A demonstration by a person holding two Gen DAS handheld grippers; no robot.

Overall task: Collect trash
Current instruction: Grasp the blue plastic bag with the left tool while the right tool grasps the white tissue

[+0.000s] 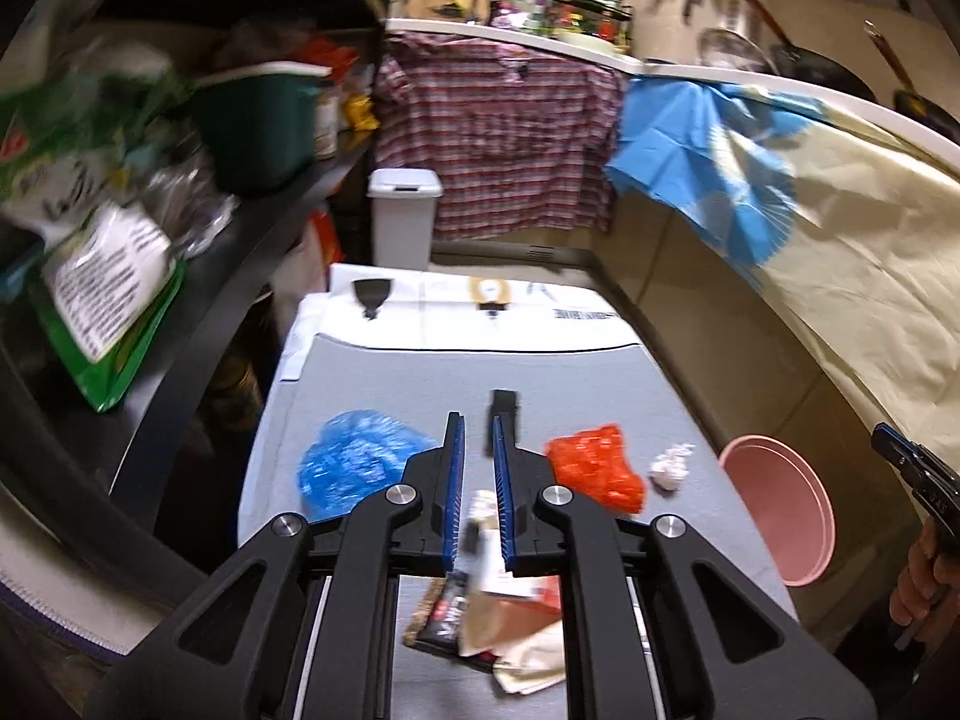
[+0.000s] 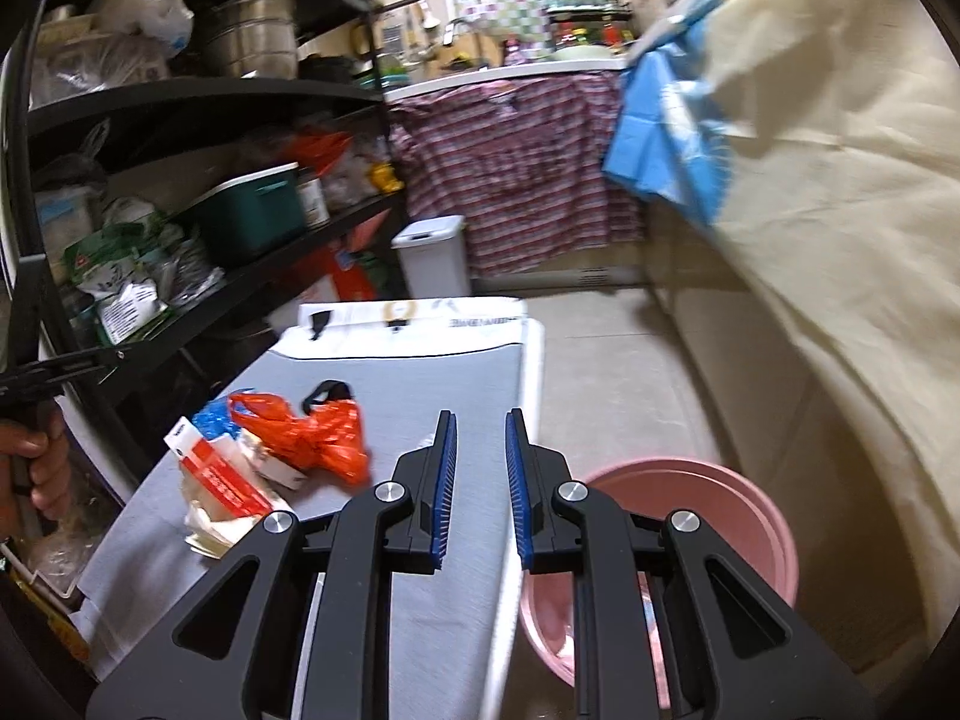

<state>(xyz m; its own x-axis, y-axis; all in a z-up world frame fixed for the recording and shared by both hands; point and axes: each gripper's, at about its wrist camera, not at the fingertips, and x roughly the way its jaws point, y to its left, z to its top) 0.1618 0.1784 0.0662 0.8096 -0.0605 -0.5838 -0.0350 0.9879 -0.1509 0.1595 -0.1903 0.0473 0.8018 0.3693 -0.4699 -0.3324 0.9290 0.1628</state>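
Note:
Trash lies on a grey table [image 1: 420,384]: a blue plastic bag [image 1: 354,459], an orange plastic bag [image 1: 597,468], a crumpled white tissue [image 1: 672,465], a black clip [image 1: 504,405] and a pile of wrappers and paper [image 1: 498,624]. My left gripper [image 1: 477,426] is open and empty above the pile. My right gripper [image 2: 480,420] is open and empty over the table's right edge, beside a pink basin [image 2: 708,510] on the floor. The orange bag [image 2: 312,432] and the wrapper pile [image 2: 228,480] lie to its left.
A black shelf rack [image 2: 180,102] with bags, pots and a green box stands left of the table. A white lidded bin [image 1: 403,216] stands behind the table. A cream cloth [image 2: 840,240] and a blue cloth [image 2: 666,138] hang on the right.

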